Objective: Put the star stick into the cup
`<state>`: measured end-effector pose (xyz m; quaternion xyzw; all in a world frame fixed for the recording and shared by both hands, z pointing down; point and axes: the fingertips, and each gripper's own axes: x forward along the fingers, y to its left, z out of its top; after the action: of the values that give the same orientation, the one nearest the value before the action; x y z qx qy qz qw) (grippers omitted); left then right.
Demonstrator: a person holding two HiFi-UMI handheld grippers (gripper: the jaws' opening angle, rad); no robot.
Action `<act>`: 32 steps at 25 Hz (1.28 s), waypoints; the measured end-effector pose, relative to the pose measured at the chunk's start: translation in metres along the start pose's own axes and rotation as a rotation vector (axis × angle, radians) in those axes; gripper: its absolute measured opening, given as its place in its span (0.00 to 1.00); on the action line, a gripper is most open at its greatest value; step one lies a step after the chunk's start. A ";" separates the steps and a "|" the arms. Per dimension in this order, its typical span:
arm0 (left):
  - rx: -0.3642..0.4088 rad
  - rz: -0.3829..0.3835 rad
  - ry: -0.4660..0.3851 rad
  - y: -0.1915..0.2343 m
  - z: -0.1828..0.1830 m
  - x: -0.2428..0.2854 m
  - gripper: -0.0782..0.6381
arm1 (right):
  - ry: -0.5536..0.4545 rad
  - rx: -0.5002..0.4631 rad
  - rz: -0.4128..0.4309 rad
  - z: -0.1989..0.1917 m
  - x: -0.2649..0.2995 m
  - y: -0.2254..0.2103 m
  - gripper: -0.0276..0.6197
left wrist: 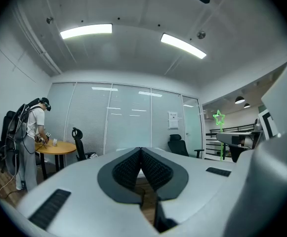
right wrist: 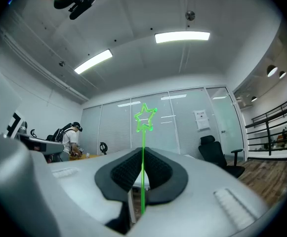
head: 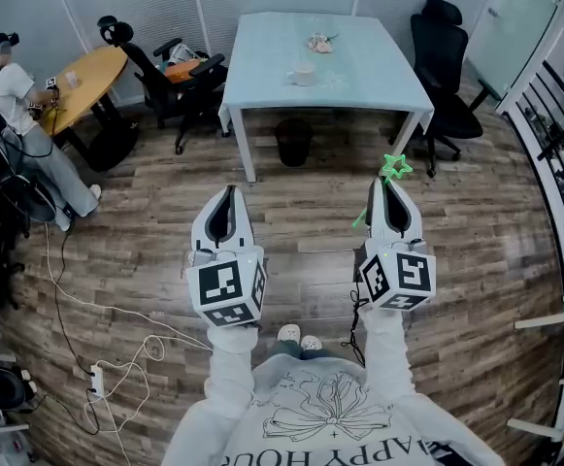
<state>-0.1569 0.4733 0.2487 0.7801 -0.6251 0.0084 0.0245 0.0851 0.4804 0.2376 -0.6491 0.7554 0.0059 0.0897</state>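
Two grippers are held out low in front of the person, and only one carries anything. The right gripper (head: 390, 190) has its jaws clamped on the shaft of the green star stick (right wrist: 143, 135). In the right gripper view the shaft stands upright between the pads, with the star clear above the tips and the bare end running down behind them. In the head view the stick lies slightly aslant, with the star ahead of the tips and the tail showing at the gripper's inner side. The left gripper (left wrist: 141, 154) has its jaws pressed together with nothing between them, and it hangs level with the right one.

Further out, the cup (head: 303, 73) stands mouth up on the pale blue table (head: 388, 85), well apart from both grippers across a stretch of wood floor. It lies straight ahead, roughly on the line midway between the two, so it is forward and a little to the left of the right gripper. Neither gripper looks clearly nearer to it. A small object sits beyond it on the table, too small to identify.

The stick's long axis now points star-first toward the table. My reading is that the gap must be closed first. The right gripper must then tip so the bare tail, not the star, drops into the cup's mouth.
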 end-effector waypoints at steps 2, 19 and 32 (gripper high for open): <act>-0.001 -0.002 0.002 0.004 -0.002 0.003 0.12 | -0.005 0.007 -0.005 -0.001 0.004 0.001 0.08; 0.005 -0.038 0.026 0.031 -0.016 0.045 0.12 | 0.009 0.031 -0.026 -0.026 0.042 0.014 0.08; 0.010 -0.005 0.023 0.032 -0.019 0.140 0.12 | 0.002 0.037 0.010 -0.042 0.137 -0.020 0.08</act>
<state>-0.1577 0.3309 0.2748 0.7815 -0.6229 0.0203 0.0277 0.0805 0.3379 0.2613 -0.6437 0.7586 -0.0085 0.1010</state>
